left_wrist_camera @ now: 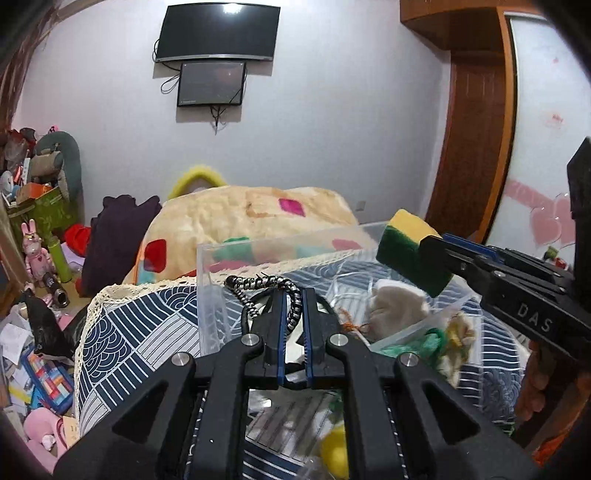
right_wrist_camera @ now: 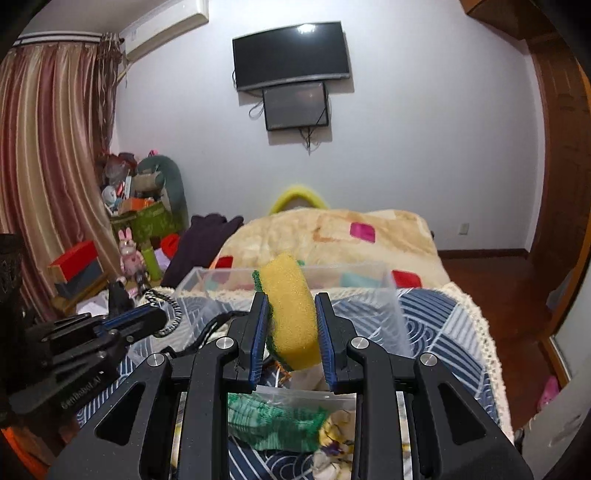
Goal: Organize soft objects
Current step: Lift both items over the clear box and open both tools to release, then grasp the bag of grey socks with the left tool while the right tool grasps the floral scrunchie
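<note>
Pinching a striped cord [left_wrist_camera: 291, 306], the left gripper [left_wrist_camera: 294, 325] hangs beside the clear bin's [left_wrist_camera: 207, 266] rim; the right gripper [right_wrist_camera: 291, 325] clamps a sponge [right_wrist_camera: 291, 314] above it.

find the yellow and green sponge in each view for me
Left wrist view: the sponge is at right of centre, held by the right gripper over the clear plastic box.
Right wrist view: the sponge is at centre, between that gripper's fingers.
Shared landmark: the wall TV.
</note>
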Available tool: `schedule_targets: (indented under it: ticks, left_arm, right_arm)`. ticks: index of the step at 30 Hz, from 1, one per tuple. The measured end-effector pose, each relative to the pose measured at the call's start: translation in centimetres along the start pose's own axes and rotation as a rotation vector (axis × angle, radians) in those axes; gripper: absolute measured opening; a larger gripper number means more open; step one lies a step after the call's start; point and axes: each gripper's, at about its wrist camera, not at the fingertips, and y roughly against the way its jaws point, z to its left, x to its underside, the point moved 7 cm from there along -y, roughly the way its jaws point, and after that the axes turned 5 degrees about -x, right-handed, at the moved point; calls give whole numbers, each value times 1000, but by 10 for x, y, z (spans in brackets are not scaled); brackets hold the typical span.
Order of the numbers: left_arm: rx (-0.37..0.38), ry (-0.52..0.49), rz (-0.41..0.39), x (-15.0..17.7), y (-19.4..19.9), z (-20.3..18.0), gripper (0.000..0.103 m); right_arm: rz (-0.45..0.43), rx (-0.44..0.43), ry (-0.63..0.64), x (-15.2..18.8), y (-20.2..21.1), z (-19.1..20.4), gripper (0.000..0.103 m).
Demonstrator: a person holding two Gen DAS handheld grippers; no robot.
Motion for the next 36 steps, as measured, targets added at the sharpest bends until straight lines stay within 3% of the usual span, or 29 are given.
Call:
schedule_targets:
  ticks: [9,11,16,20,23,30,34,36]
  left_arm:
    - [1,17,94,13,-31,3,8]
    - [-6,7,102,16,-32,3,12]
    - [-4,14,97,19,-25,2,37]
    - [29,22,98,20,-15,0,45]
    - [44,9,92,20,-5,-5,55]
    - [33,-27,55,21,21,-11,65]
    - [5,-29,10,21,41,-11,78]
    - [-12,-36,-10,25,49,-12,86]
  right_arm:
    - [87,-16,-15,15,-29,1,24]
    - [108,-28,-21,18,-32,1,24]
    - [133,-17,-5,25,-33,1,26]
    - [142,-19,0,28,-27,-1,38]
    - [121,-5,4,26,-14,-6,45]
    - [66,12,5,18,14,-15,46]
    - [27,41,16,15,34,-21,50]
    - [9,50,12,16,43,-24,60]
